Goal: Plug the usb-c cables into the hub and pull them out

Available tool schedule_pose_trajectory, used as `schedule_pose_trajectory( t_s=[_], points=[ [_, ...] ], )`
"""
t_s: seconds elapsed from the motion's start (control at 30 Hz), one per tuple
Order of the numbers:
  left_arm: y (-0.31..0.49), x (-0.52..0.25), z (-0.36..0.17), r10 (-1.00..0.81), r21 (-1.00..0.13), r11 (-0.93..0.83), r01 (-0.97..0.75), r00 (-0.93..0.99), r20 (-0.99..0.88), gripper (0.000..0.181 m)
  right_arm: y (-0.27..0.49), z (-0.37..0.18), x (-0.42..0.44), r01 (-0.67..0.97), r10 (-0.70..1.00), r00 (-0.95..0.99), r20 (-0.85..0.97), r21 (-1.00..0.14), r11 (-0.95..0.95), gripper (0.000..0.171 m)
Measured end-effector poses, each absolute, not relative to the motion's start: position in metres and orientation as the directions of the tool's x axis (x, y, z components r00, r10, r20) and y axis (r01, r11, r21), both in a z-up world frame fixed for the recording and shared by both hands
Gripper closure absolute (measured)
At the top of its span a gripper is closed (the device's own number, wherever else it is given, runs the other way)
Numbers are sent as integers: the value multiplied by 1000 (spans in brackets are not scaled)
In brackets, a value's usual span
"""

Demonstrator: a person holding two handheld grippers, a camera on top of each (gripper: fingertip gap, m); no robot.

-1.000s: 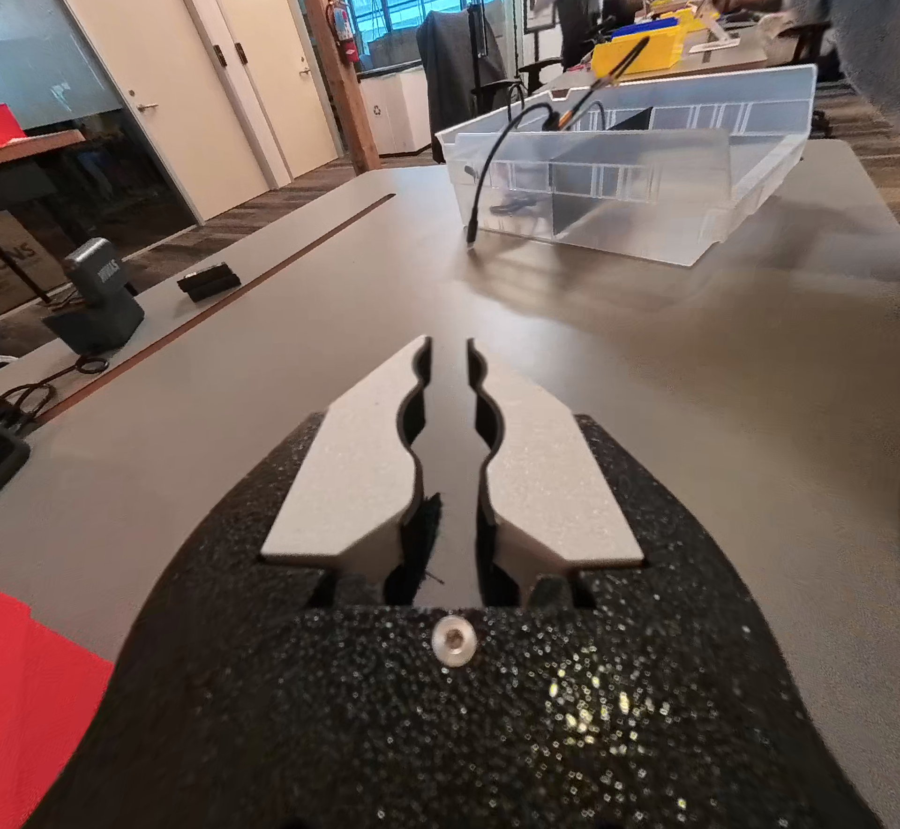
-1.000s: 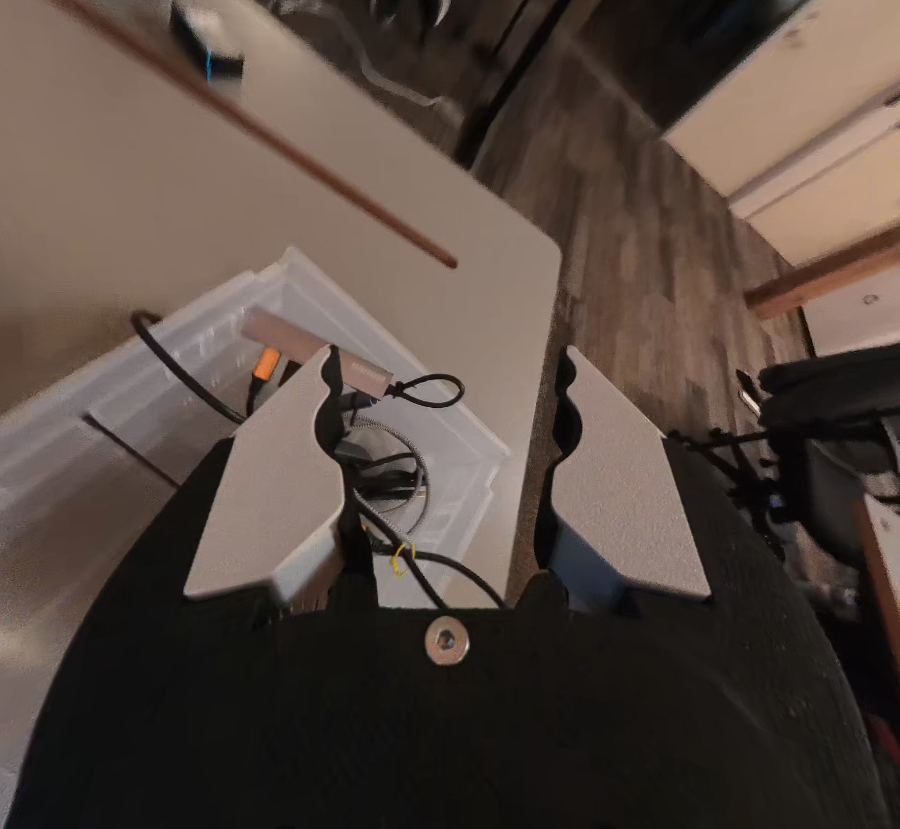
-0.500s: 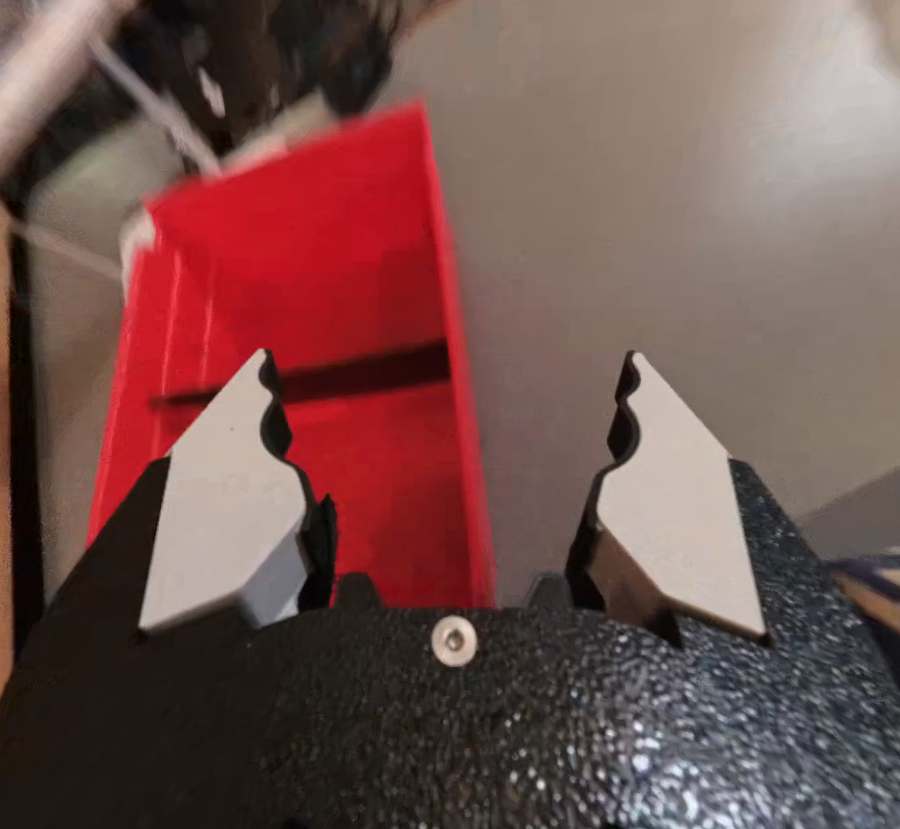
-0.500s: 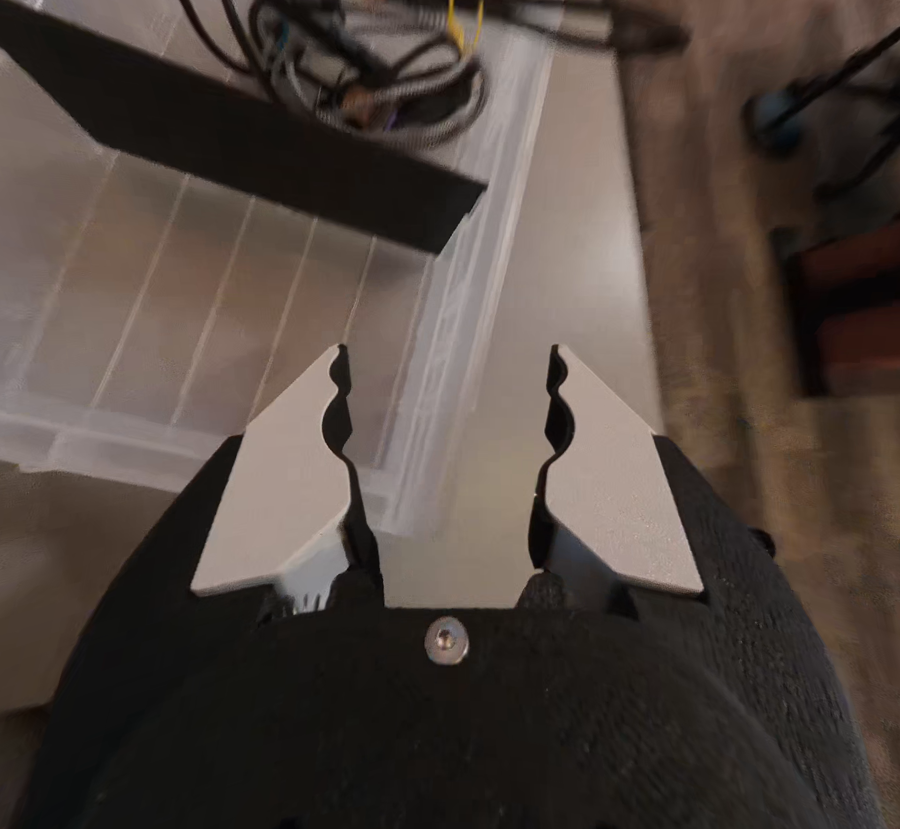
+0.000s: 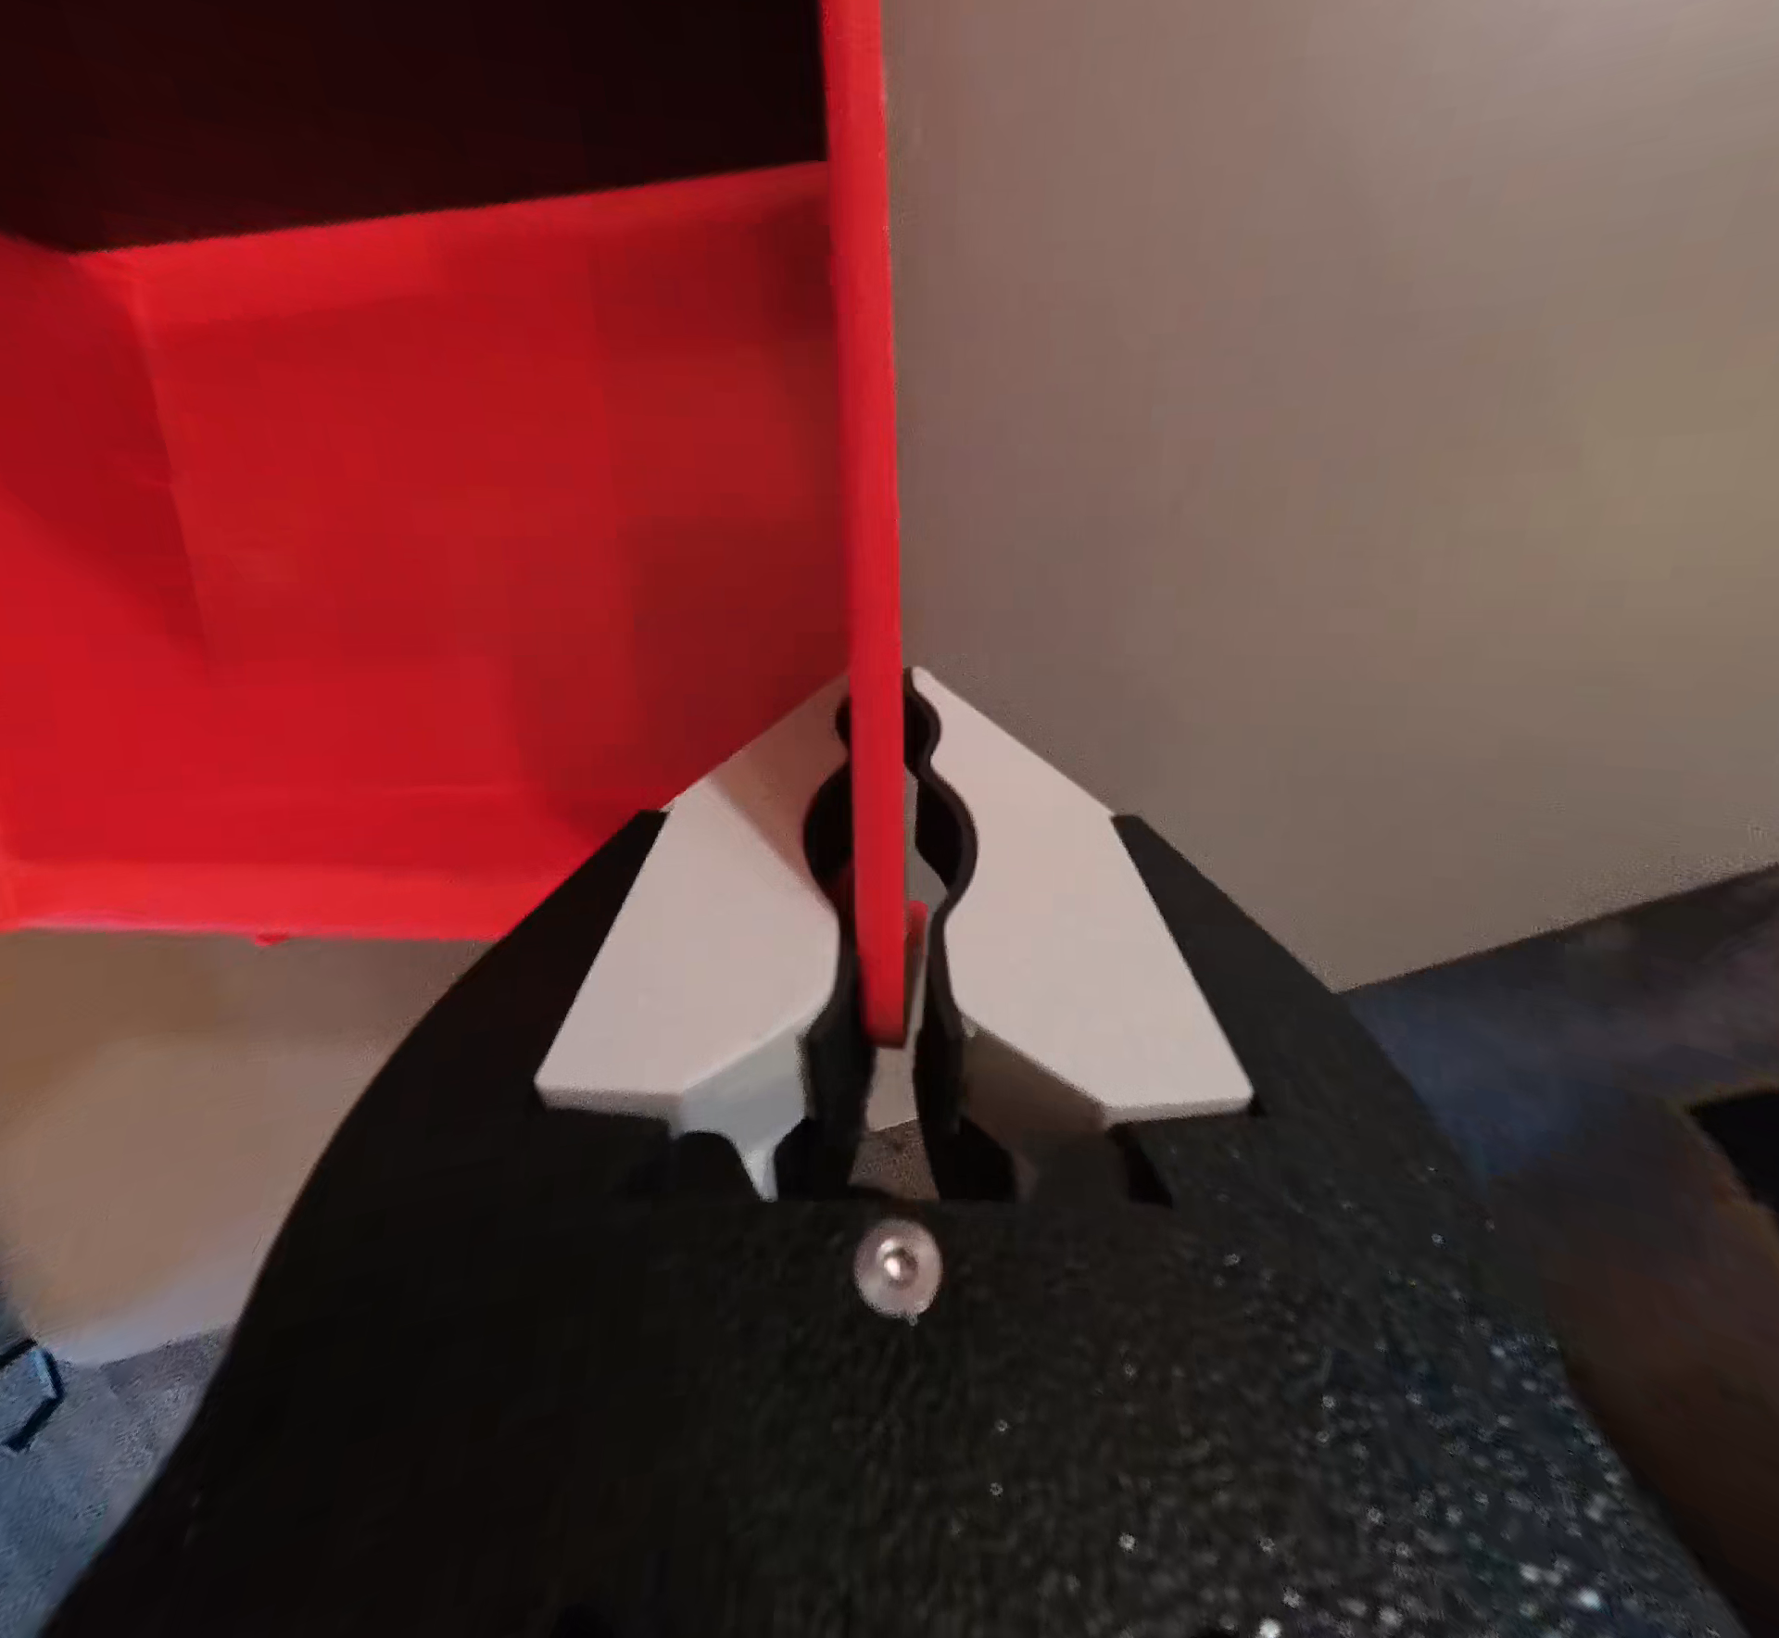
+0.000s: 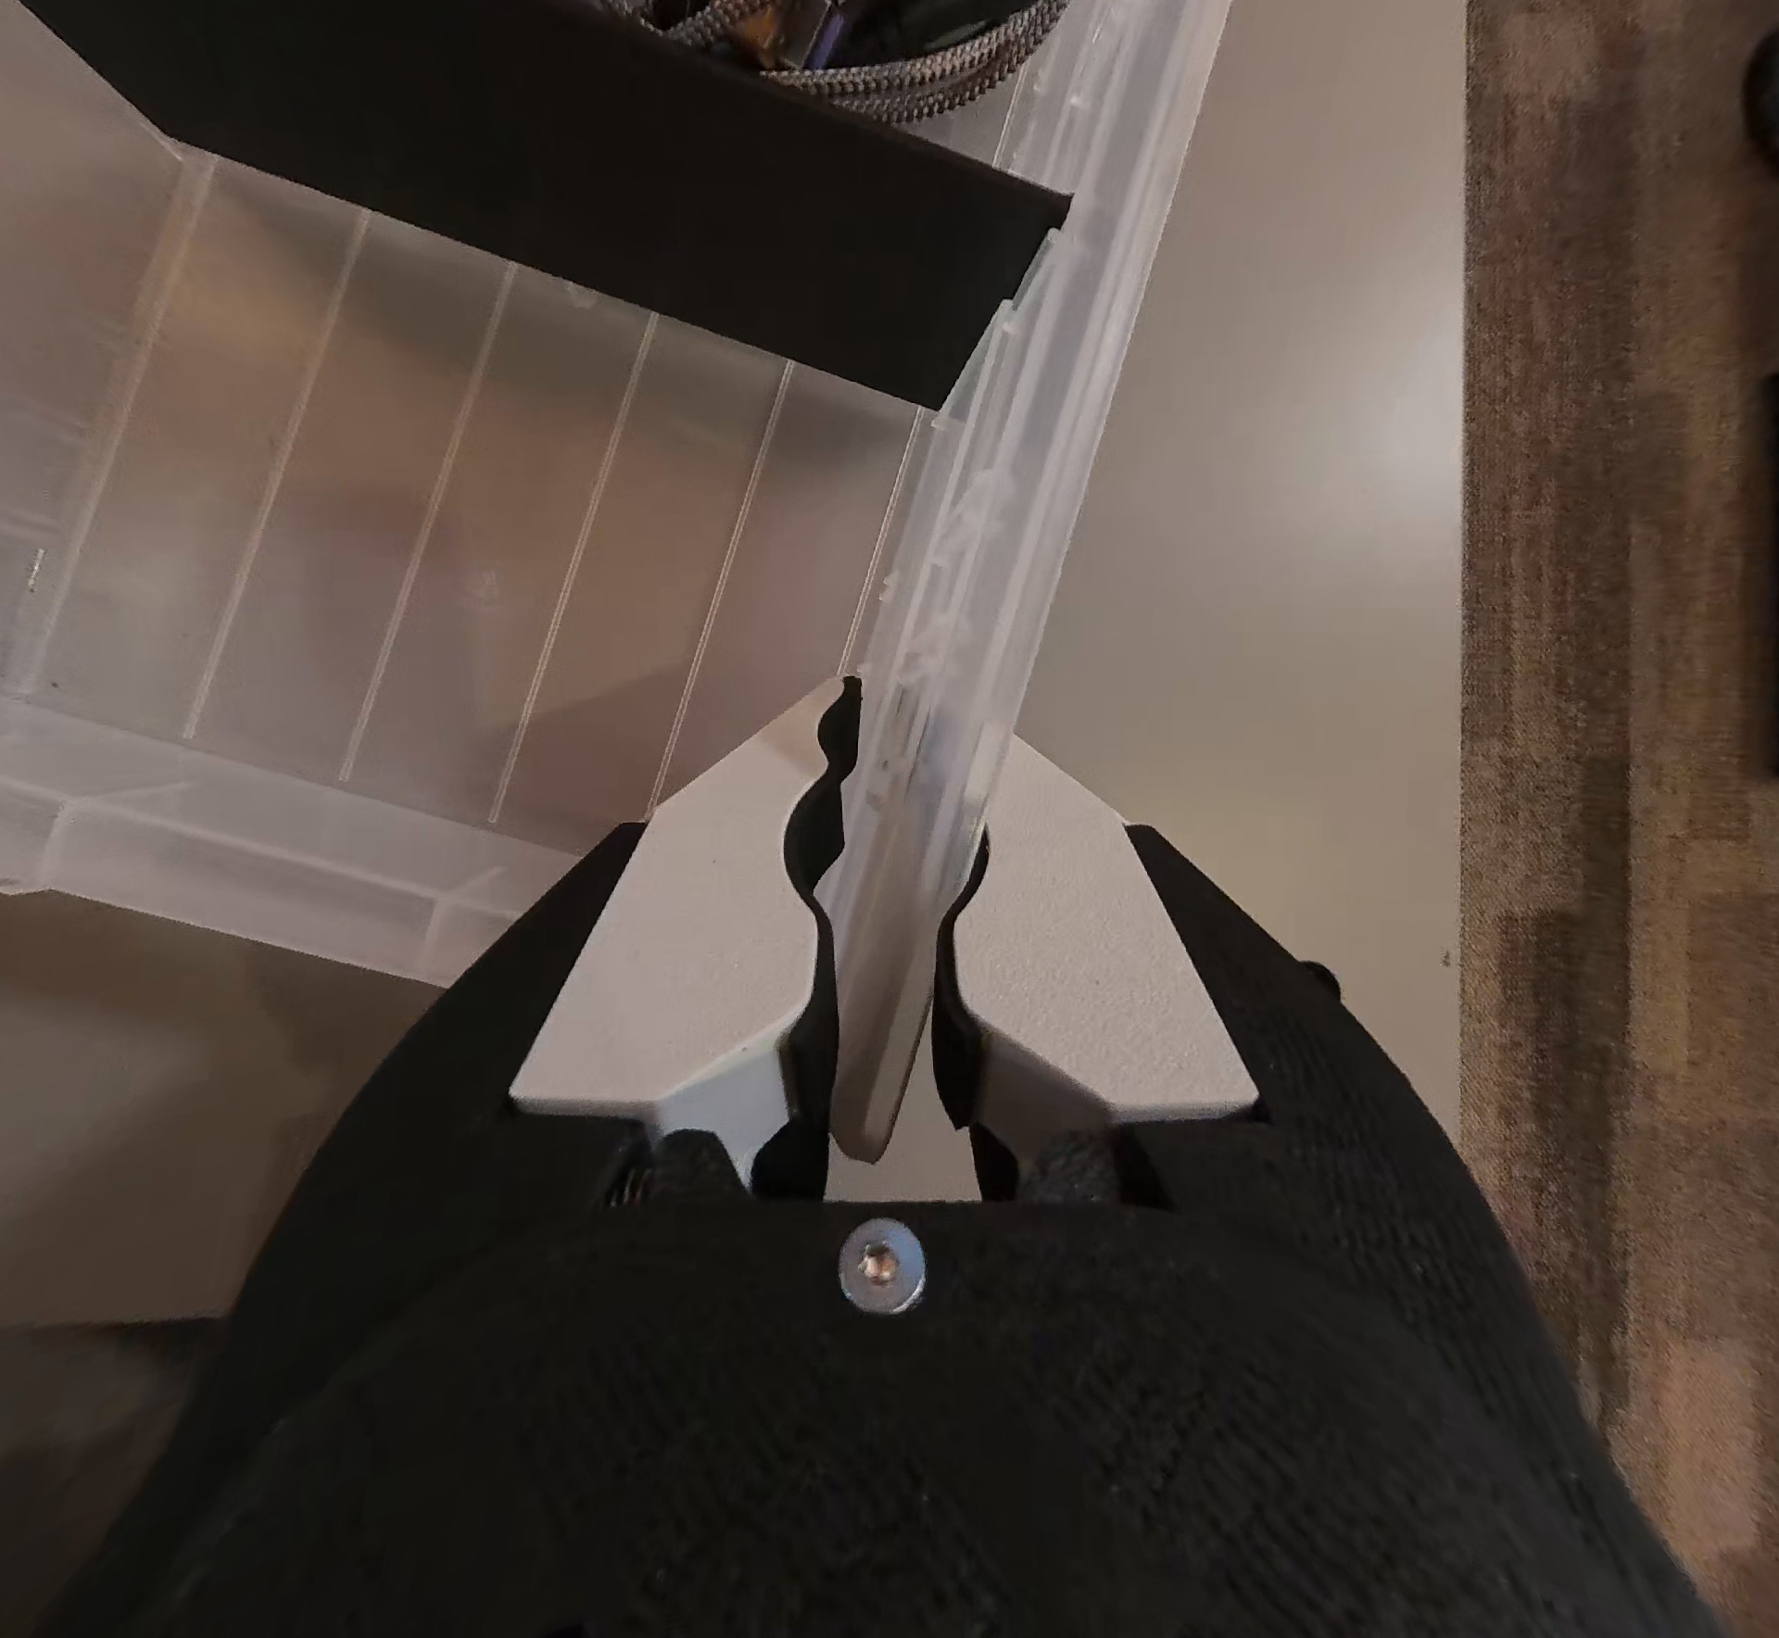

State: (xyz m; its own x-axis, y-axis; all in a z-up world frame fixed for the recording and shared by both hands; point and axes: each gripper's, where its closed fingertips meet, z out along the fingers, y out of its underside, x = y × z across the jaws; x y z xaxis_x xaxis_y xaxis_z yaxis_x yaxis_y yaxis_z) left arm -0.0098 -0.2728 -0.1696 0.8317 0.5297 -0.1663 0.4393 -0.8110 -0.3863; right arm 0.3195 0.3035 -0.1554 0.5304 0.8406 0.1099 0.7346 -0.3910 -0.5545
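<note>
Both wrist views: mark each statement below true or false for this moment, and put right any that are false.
1. The left gripper is shut on a side wall of the red bin. True.
2. The right gripper hangs open above the table. False: it is shut on the clear bin, on its side wall.
3. The cables lie beyond the black divider. True.
4. The clear bin's near compartment holds a hub. False: it looks empty.

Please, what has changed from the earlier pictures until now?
Both claws closed in and shut: the left claw now clamps the red bin wall, the right claw the clear bin wall. The cables remain behind the black divider.
</note>
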Motion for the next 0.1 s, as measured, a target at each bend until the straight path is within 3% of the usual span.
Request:
schedule_pose_trajectory(
  t_s=[0.03,0.1],
  points=[
    [-273,-10,-169,542,-397,-803,444,822,-176,180,302,-155,318,739,843,525,115,-552,-385,161],
    [-274,-9,-169,534,-416,-805,423,822,-199,180,297,-155,312,748,852,510,119,-551,-371,160]
  ],
)
